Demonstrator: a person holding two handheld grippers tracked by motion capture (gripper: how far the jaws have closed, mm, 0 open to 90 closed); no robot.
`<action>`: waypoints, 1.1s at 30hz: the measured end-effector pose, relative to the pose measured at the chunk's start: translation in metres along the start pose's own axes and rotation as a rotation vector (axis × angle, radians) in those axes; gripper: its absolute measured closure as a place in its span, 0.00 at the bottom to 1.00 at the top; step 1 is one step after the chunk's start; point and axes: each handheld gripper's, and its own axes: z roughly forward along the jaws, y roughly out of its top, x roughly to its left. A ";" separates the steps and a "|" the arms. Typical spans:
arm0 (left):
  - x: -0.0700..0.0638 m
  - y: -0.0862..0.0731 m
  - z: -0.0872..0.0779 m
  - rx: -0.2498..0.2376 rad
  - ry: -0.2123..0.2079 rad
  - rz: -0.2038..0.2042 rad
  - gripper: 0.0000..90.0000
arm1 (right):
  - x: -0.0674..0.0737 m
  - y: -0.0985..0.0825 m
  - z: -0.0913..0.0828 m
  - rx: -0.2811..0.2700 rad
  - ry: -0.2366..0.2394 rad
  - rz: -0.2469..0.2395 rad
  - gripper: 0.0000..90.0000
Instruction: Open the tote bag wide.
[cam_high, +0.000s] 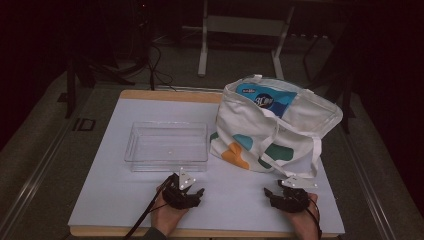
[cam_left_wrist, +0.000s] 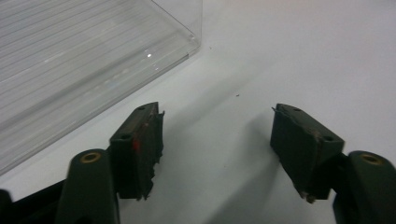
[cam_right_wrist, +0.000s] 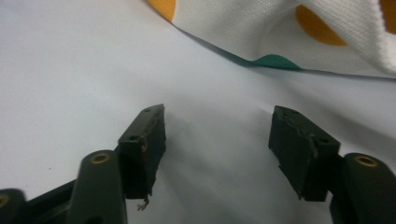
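Lay flat and empty on the white table top, a clear plastic tray (cam_high: 166, 146), rectangular with low walls, long side across, just ahead of the left hand. Slumped close beside the tray's right end, apart from it, a white cloth tote bag (cam_high: 272, 127) with teal and orange blobs, mouth gaping, a blue packet (cam_high: 266, 100) inside.

Dim room — white table frame (cam_high: 243, 25) behind
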 end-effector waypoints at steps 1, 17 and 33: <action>0.001 0.000 0.000 -0.004 -0.010 -0.006 0.46 | 0.000 0.000 -0.001 -0.005 0.006 -0.002 0.49; 0.011 0.012 -0.028 -0.085 -0.201 0.033 0.63 | 0.001 0.000 -0.019 -0.002 -0.013 0.030 0.69; 0.021 0.046 -0.059 -0.210 -0.217 0.098 0.66 | -0.017 0.007 -0.048 -0.033 -0.054 0.064 0.98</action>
